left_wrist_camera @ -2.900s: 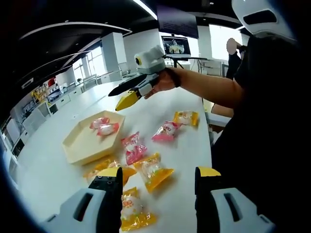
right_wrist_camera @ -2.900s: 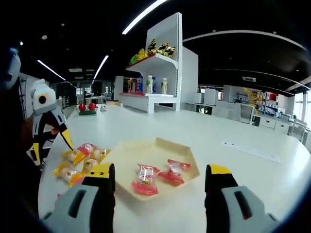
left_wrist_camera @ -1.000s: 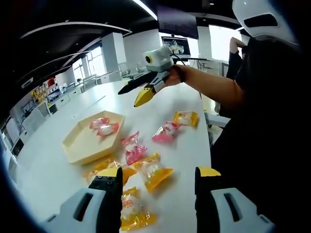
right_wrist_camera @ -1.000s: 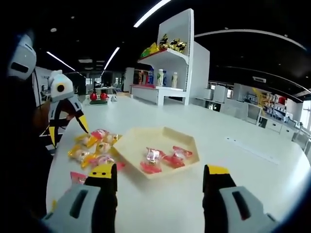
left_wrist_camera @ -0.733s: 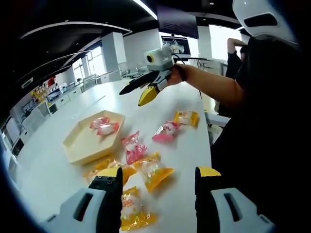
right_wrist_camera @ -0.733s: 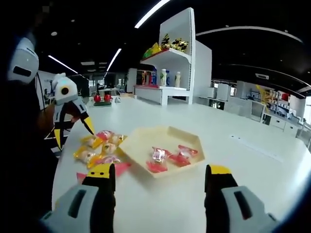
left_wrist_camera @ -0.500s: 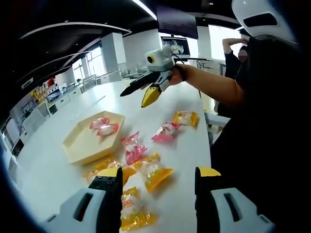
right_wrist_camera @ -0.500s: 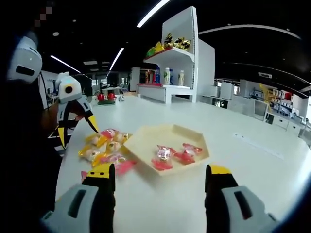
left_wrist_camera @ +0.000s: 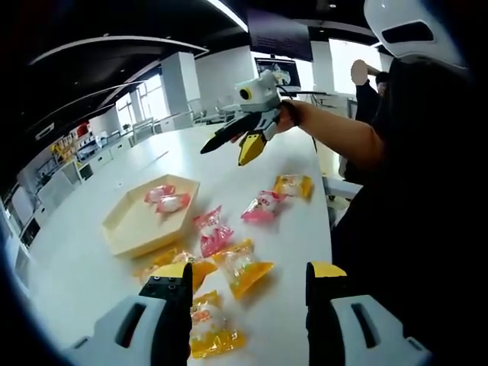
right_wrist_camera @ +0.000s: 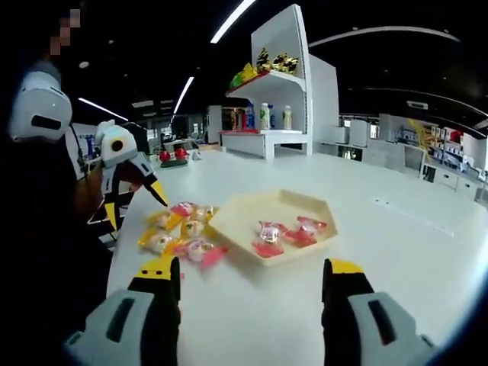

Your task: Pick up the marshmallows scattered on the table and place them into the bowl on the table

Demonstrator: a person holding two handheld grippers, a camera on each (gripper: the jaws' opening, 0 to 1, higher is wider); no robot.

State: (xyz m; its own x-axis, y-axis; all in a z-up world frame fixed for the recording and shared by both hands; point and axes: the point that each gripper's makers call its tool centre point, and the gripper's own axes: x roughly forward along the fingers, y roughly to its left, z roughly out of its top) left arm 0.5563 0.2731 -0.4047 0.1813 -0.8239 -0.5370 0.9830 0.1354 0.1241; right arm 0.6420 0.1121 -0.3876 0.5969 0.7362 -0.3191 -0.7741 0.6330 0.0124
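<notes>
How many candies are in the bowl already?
2 pink-wrapped marshmallows lie side by side in the hexagonal bowl, toward its far end in the left gripper view. Nothing looks hidden; the other packets lie outside on the table.

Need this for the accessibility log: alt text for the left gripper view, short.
Wrapped marshmallows, pink and yellow, lie scattered on a white table beside a cream hexagonal bowl holding two pink ones. The left gripper is open and empty in the foreground; the right gripper, held by a person's hand, hangs open over the table's far side.
</notes>
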